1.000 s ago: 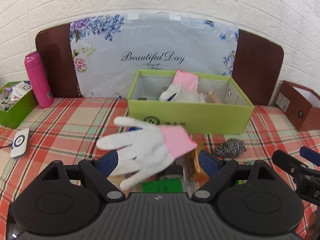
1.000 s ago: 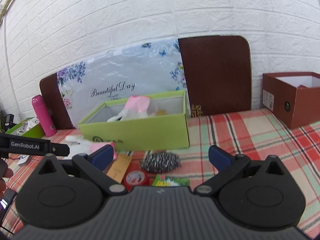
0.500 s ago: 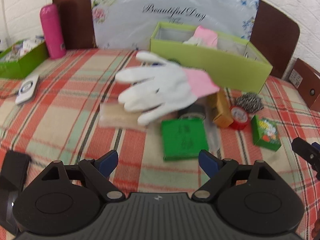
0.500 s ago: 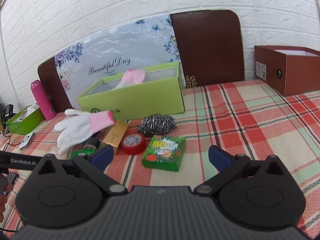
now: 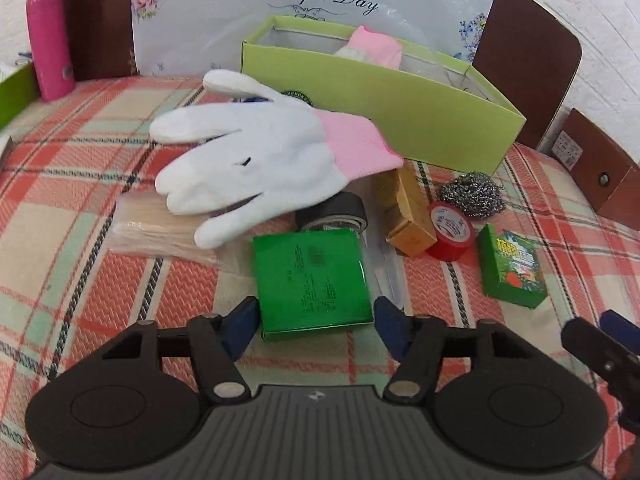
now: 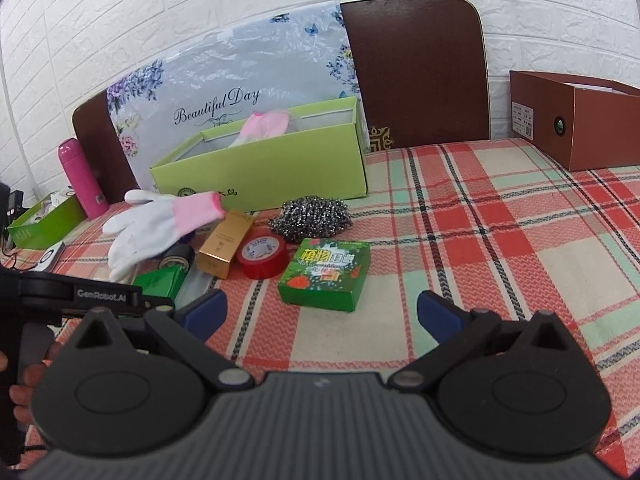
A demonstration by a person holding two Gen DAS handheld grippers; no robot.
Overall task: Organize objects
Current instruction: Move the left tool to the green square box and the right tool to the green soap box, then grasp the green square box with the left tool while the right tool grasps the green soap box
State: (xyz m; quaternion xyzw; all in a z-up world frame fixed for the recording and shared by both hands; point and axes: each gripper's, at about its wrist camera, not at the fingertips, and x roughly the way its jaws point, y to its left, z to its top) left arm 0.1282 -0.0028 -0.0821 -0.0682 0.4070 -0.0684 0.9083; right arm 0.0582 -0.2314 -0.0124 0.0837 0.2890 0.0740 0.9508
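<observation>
A flat green box (image 5: 312, 280) lies on the plaid tablecloth. Its near end sits between the blue pads of my left gripper (image 5: 316, 322), whose jaws are closing; a sliver of gap shows at the right pad. Just beyond lies a white glove with a pink cuff (image 5: 260, 160), draped over a dark jar (image 5: 332, 216). My right gripper (image 6: 320, 316) hovers open and empty. Right in front of it sits a printed green box (image 6: 324, 276). The open lime box (image 6: 260, 176) behind holds another pink-cuffed glove.
A gold carton (image 5: 408, 216), a red tape roll (image 5: 450, 236) and a steel scourer (image 5: 472, 198) lie right of the glove. A clear packet of wooden sticks (image 5: 160, 228) lies to its left. A pink bottle (image 5: 48, 40) stands far left, a brown box (image 6: 580, 128) far right.
My left gripper has sunk toward the table and tipped down; its jaws have narrowed around the flat green box. The right gripper dropped a little, then held still.
</observation>
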